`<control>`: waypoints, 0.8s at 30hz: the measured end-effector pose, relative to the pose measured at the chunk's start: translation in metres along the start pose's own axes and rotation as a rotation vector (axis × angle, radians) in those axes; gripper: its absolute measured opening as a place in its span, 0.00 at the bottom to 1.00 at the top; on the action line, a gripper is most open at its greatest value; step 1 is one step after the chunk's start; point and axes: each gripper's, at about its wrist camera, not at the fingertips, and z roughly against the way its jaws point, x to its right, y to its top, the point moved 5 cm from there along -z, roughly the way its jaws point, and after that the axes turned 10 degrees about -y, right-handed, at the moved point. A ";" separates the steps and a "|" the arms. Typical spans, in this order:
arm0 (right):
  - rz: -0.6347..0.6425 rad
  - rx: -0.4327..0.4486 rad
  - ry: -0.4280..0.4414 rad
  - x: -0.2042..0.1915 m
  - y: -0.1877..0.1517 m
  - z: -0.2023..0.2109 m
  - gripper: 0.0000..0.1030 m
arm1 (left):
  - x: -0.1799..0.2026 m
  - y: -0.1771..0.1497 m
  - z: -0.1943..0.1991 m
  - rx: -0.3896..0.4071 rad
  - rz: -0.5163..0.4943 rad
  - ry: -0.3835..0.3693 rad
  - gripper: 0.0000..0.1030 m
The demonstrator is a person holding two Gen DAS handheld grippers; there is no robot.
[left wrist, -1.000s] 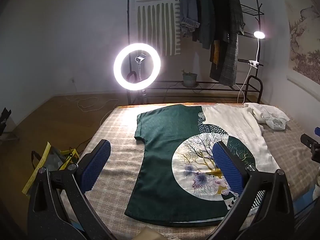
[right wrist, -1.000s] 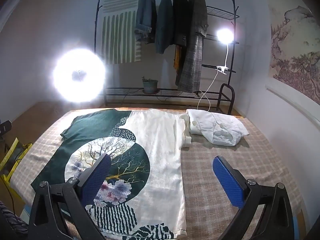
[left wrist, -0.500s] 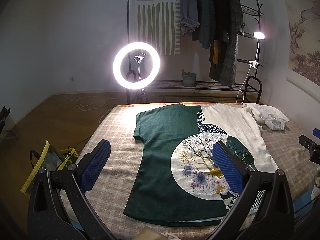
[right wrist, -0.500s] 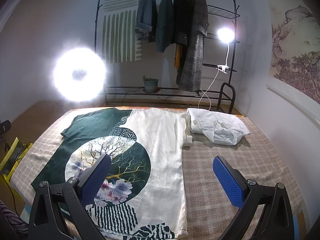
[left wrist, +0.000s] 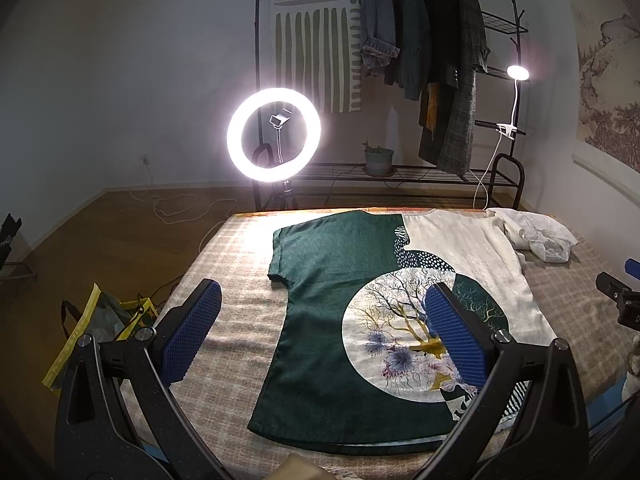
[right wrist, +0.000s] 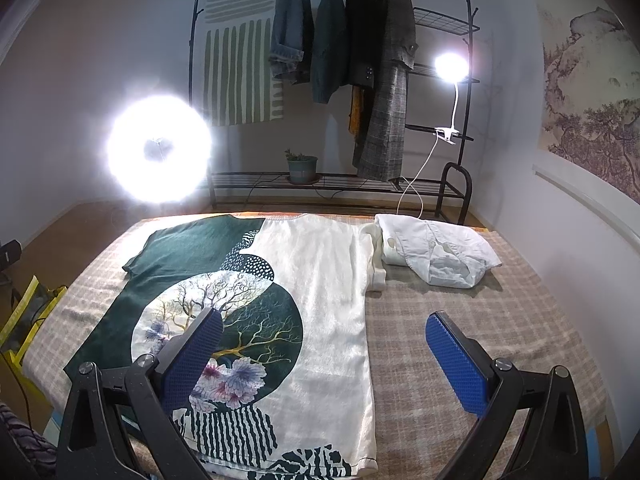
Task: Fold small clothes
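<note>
Green-and-cream shirt (left wrist: pixel 360 320) lies flat and unfolded on the bed (right wrist: pixel 460 320), ahead of both grippers. Left gripper (left wrist: pixel 320 328) and right gripper (right wrist: pixel 324 352) hover wide open, empty. White garment (right wrist: pixel 436 252) lies bundled beyond the right gripper; folding seems unstarted.

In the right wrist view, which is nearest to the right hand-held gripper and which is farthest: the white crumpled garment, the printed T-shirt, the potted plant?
From the right hand-held gripper:
1. Printed T-shirt, flat on the bed, under the gripper's left finger.
2. White crumpled garment, farther back on the bed, to the right.
3. Potted plant, on the rack's low shelf beyond the bed.
</note>
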 end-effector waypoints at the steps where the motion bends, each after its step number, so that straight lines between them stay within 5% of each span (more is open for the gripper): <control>1: -0.001 0.000 0.000 0.000 0.000 0.000 1.00 | 0.000 0.000 0.000 0.000 0.000 0.001 1.00; 24: 0.000 -0.003 0.001 -0.001 -0.001 -0.001 1.00 | 0.000 0.002 0.003 0.003 -0.001 0.001 1.00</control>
